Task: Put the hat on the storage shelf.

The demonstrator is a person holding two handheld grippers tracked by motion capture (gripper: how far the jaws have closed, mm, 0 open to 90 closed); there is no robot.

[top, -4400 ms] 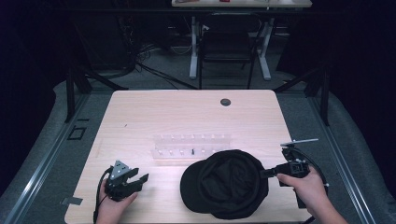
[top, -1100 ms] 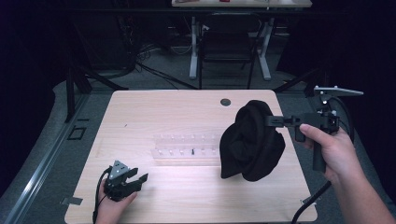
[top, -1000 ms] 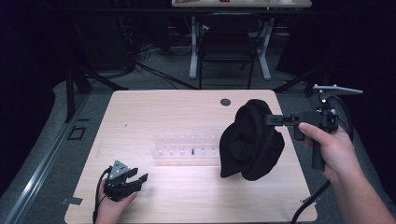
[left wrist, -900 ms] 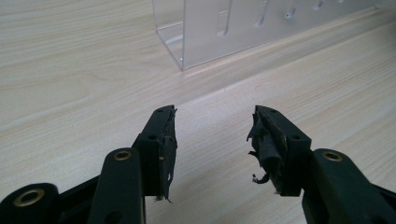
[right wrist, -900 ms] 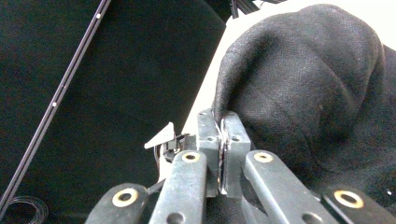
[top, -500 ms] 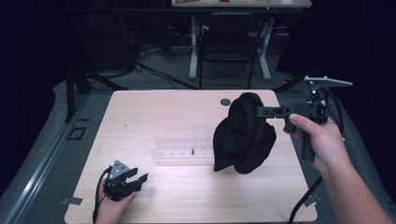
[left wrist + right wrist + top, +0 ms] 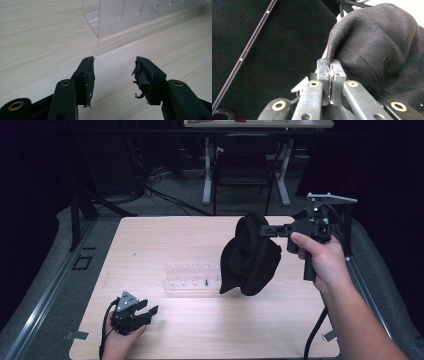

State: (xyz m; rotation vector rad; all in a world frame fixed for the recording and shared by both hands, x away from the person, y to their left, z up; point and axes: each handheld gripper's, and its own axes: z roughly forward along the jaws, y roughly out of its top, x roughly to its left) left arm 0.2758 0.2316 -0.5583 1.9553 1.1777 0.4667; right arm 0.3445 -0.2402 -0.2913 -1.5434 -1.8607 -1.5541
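The pale wooden table [image 7: 200, 240] bears the work; the black soft fabric cap [image 7: 250, 257] hangs clear above its right half, lifted by its edge so that the crown sags free of the surface, presumably for carrying or turning over. The clear acrylic rack with small pegs [image 7: 192, 279] sits mid-table, below and to the left of the hanging cap. The right gripper [image 7: 272, 229] holds level, its jaws pressed together on a thin fold of the cap's edge; in the right gripper view the cloth [image 7: 377, 47] enters between the tips and bulges up and to the right of them. The left gripper [image 7: 145, 312] rests low at the near left, jaws spread with nothing between them; the rack's corner [image 7: 110, 17] stands ahead of those jaws, well apart.
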